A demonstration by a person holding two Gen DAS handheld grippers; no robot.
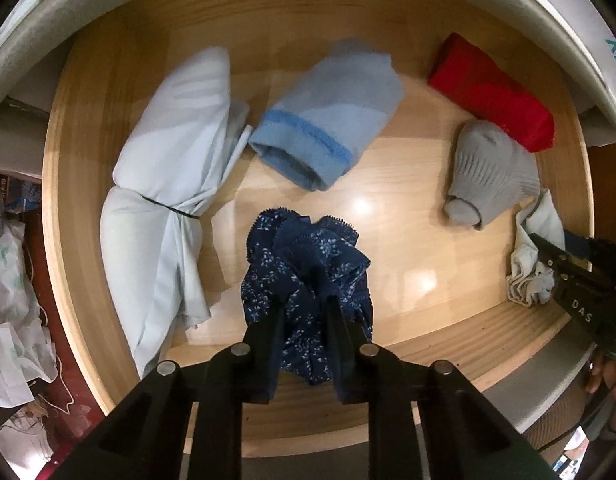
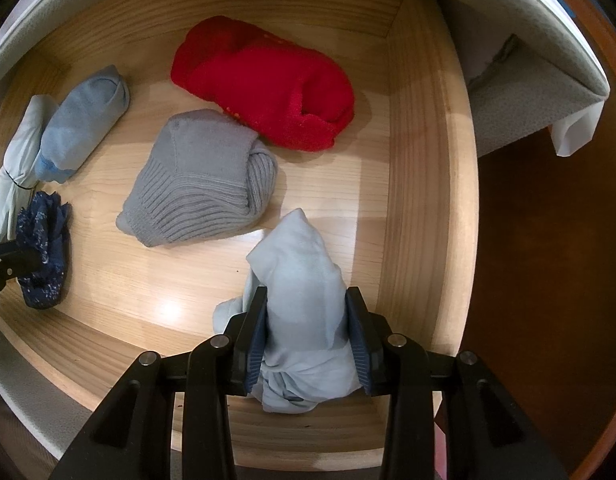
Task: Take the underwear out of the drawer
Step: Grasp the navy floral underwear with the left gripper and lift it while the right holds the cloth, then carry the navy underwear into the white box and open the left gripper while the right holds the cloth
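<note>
Left gripper (image 1: 304, 304): closed on the navy floral underwear (image 1: 308, 272), inside the wooden drawer (image 1: 387, 208)
Right gripper (image 2: 306, 308): pads pressing a pale blue underwear (image 2: 304, 280), near the drawer's right wall

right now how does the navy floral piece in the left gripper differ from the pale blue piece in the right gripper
The navy floral underwear is dark, printed with small white sprigs and scallop-edged; the pale blue garment is plain and light. The navy one sits near the drawer's front middle, the pale one by its right wall. Both are bunched and pinched, by the left gripper and right gripper.
</note>
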